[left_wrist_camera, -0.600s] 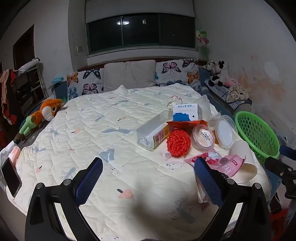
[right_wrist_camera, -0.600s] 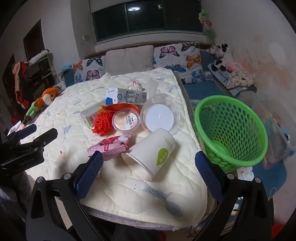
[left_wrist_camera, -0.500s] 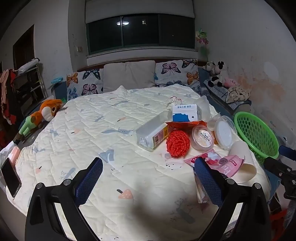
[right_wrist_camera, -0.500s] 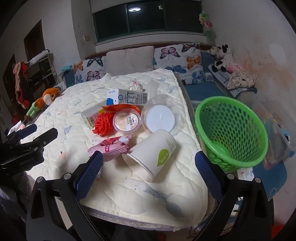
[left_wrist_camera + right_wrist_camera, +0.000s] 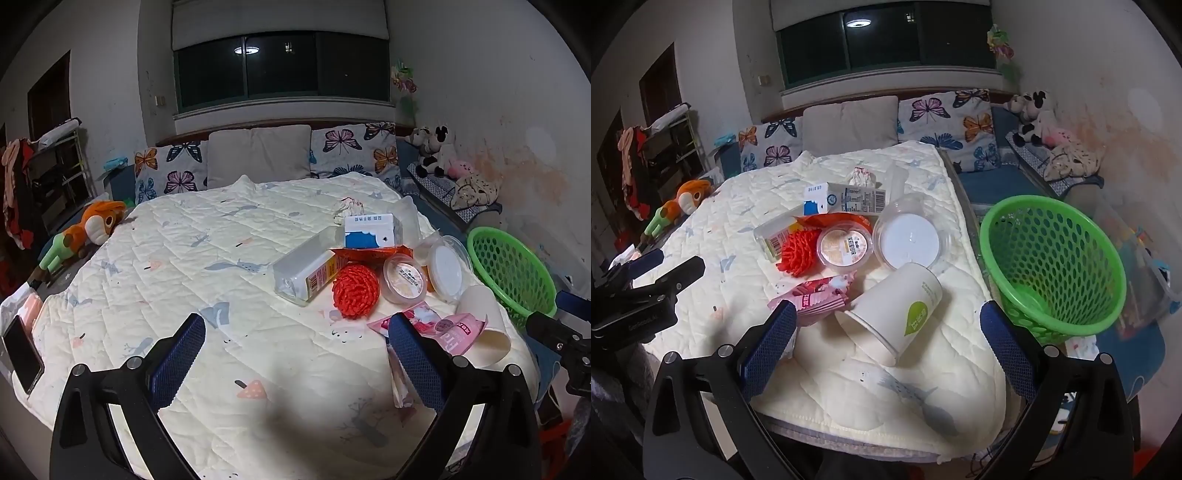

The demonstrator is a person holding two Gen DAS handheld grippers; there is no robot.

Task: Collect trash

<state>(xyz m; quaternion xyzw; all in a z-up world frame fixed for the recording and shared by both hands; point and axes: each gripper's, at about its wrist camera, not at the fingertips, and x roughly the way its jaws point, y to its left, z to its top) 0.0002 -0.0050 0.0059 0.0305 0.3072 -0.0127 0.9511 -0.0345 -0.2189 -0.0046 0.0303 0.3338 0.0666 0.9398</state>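
Closest in, at the bottom of each wrist view, both tools are held with nothing in them: the left gripper (image 5: 295, 354) has its blue-padded jaws spread wide over bare quilt (image 5: 229, 266), and the right gripper (image 5: 886, 332) is just as wide apart, hovering at the near corner of the bed; in the right view the left tool shows as a dark clamp at the left edge.

Just past the right gripper's fingers lies a white paper cup (image 5: 894, 314) on its side, mouth toward the camera, a green leaf mark on its wall; touching it on the left is a crumpled pink wrapper (image 5: 816, 295). Behind those, at the centre of the frame, the litter sits bunched together — a red net ball (image 5: 798, 254), a small round tub with a printed lid (image 5: 844, 247), a larger clear tub with a white inside (image 5: 910, 240), an orange wrapper (image 5: 834, 221) under them, a yellow-and-white carton (image 5: 774, 234) on its side; then a blue-and-white milk carton (image 5: 846, 199), and a small crumpled bit (image 5: 862, 176) farther up the quilt.

At the right of the frame, off the bed's edge, stands the green basket (image 5: 1071, 236) — tilted, mouth toward the bed.

Far back: butterfly pillows (image 5: 945, 114) under the dark window, an orange plush toy (image 5: 690, 195) at the left, soft toys (image 5: 1034, 110) at the upper right.
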